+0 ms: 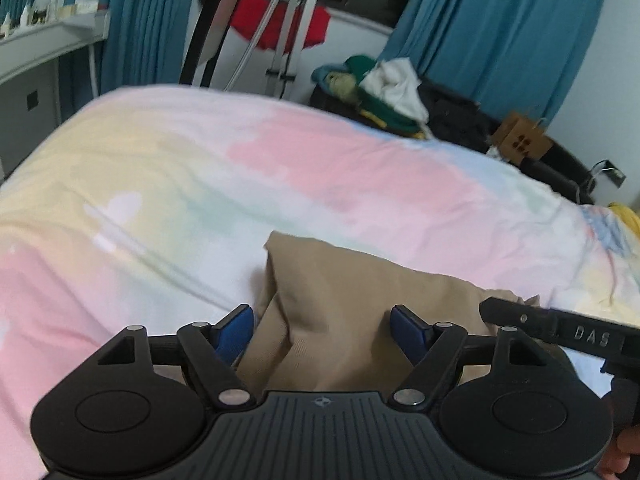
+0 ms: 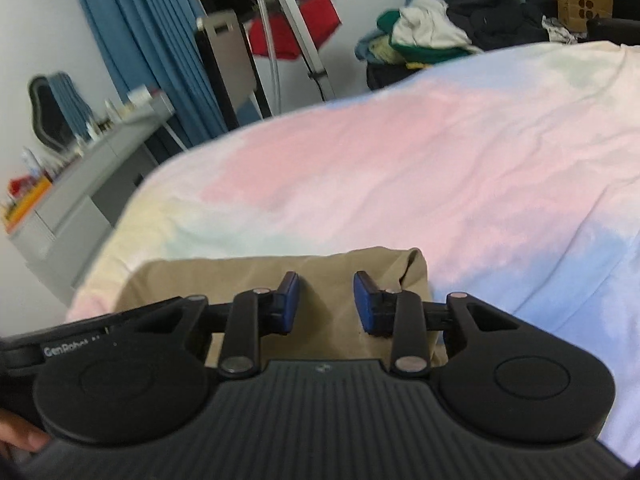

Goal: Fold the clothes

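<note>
Left wrist view shows the left gripper (image 1: 322, 326) spread wide over a tan garment (image 1: 352, 300), which lies bunched on the pastel bedspread (image 1: 280, 168) between and ahead of its blue pads. The right gripper (image 2: 326, 300) is also parted, pads apparently resting on the same cloth (image 2: 240, 276), though blur hides contact.

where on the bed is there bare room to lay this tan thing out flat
The pastel tie-dye bedspread lies bare beyond the tan folded garment, to its far edge and to both sides. Crowded spots: the heap of green and white clothes past the far edge, and near the garment, where the open left gripper and open right gripper sit.
</note>
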